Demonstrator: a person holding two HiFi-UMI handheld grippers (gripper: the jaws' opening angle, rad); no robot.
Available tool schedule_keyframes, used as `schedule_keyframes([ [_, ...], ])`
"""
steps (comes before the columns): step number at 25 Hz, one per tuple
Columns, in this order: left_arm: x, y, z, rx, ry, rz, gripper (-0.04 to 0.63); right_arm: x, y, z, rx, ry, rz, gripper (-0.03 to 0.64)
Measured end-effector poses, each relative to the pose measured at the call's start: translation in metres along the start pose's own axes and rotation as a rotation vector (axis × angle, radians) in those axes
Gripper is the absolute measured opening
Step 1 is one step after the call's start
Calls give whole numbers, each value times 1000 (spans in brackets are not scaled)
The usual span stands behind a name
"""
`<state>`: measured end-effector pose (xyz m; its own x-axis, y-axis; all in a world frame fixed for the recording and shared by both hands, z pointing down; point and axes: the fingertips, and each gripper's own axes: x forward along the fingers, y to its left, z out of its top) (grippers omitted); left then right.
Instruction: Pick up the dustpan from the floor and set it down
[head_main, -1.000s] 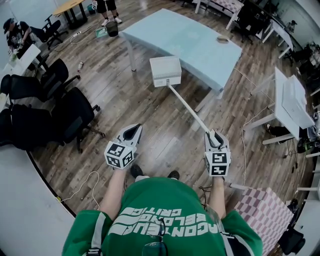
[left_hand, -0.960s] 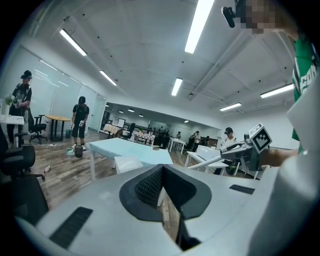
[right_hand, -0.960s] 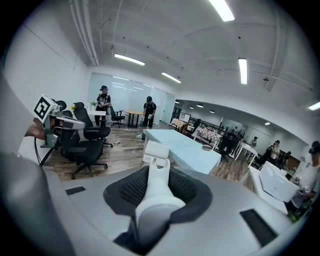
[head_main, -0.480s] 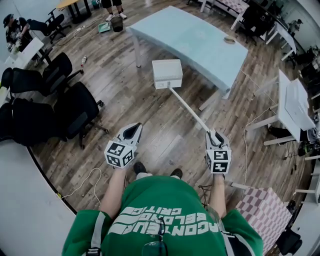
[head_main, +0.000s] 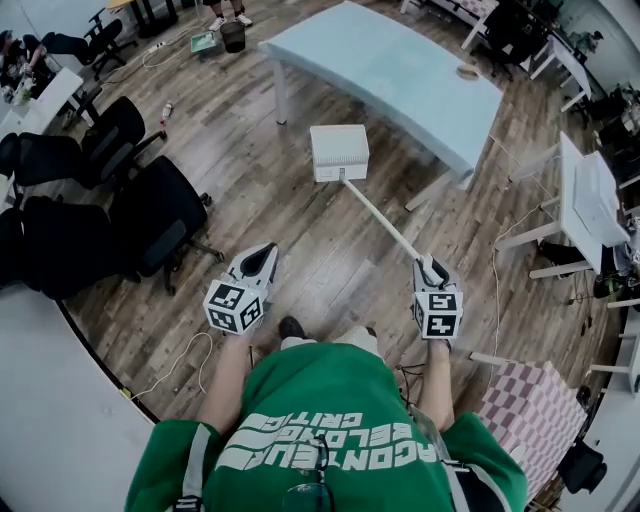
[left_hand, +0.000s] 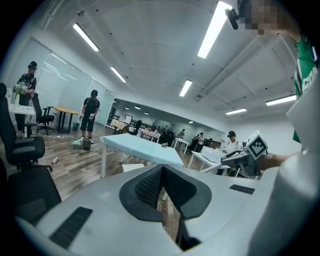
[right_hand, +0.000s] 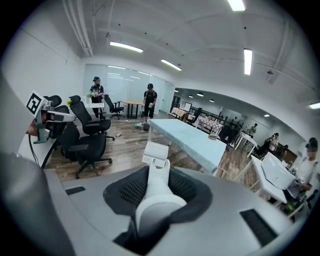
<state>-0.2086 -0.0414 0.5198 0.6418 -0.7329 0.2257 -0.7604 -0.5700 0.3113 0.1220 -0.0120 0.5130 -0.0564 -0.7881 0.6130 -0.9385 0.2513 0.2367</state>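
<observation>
Here, handle end of dustpan (head_main: 338, 152) buried in clamped right gripper (head_main: 428, 267); left gripper (head_main: 266, 252) closed, empty.

Saw wood-plank floor (head_main: 300, 235) bearing a pale blue table (head_main: 400, 90), black office chairs (head_main: 155, 225) at left, and a loose white cable (head_main: 172, 366). Noted one small round thing (head_main: 467, 70) on the table's far end.

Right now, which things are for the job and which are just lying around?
For the job:
- white dustpan
- its long handle
- right gripper, clamped on that handle

Just lying about:
- blue table
- black office chairs
- white desk
- left gripper, holding nothing
</observation>
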Motion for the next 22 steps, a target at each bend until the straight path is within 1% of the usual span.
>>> schedule_keyframes([
  [6,-9,30,-3,-29,3,-6,-8,18,22,-1,19,44,-9,121],
  [12,13,54,-2,-31,23,-17,-8,57,28,2,50,85,10,121],
  [15,30,68,3,-29,31,-15,-6,86,25,6,48,109,18,121],
  [22,87,112,24,-20,57,3,-8,183,17,28,7,175,69,121],
])
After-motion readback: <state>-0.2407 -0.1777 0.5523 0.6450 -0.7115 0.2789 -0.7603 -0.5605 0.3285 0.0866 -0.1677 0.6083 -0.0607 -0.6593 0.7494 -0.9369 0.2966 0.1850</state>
